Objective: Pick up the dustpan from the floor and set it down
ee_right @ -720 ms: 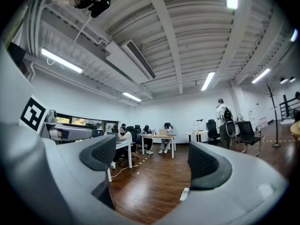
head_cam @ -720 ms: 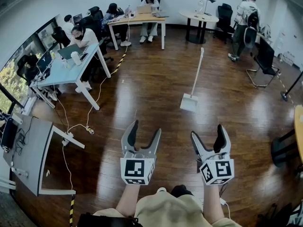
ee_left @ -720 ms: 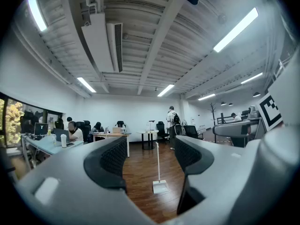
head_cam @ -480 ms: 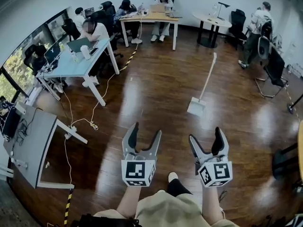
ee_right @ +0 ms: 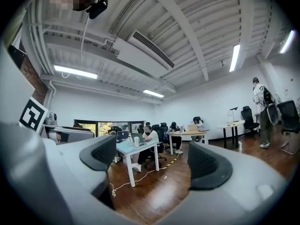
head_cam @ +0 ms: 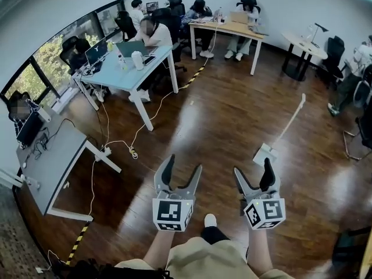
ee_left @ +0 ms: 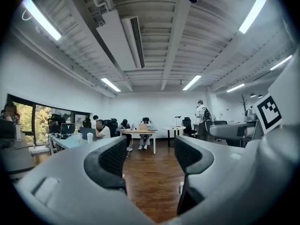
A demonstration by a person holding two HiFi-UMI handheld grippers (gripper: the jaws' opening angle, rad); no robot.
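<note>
A white dustpan (head_cam: 265,154) lies on the dark wooden floor, and its long white handle (head_cam: 290,120) slants up and away to the right. In the head view it sits just beyond the tips of my right gripper (head_cam: 253,168), apart from them. The right gripper is held level, open, with nothing between its fingers. My left gripper (head_cam: 182,167) is beside it to the left, also level and open, with bare floor ahead. Both gripper views look across the room past open, empty jaws.
A blue-topped desk (head_cam: 125,63) with seated people stands at the far left, and a grey desk (head_cam: 49,156) stands nearer left. Cables (head_cam: 131,151) and a yellow-black tape line (head_cam: 195,74) run over the floor. A wooden table (head_cam: 232,28) and a round table (head_cam: 302,44) stand at the back.
The head view has swung left, so the dustpan now shows further right and closer to the right gripper's tips. Both grippers keep their pose and stay open.
</note>
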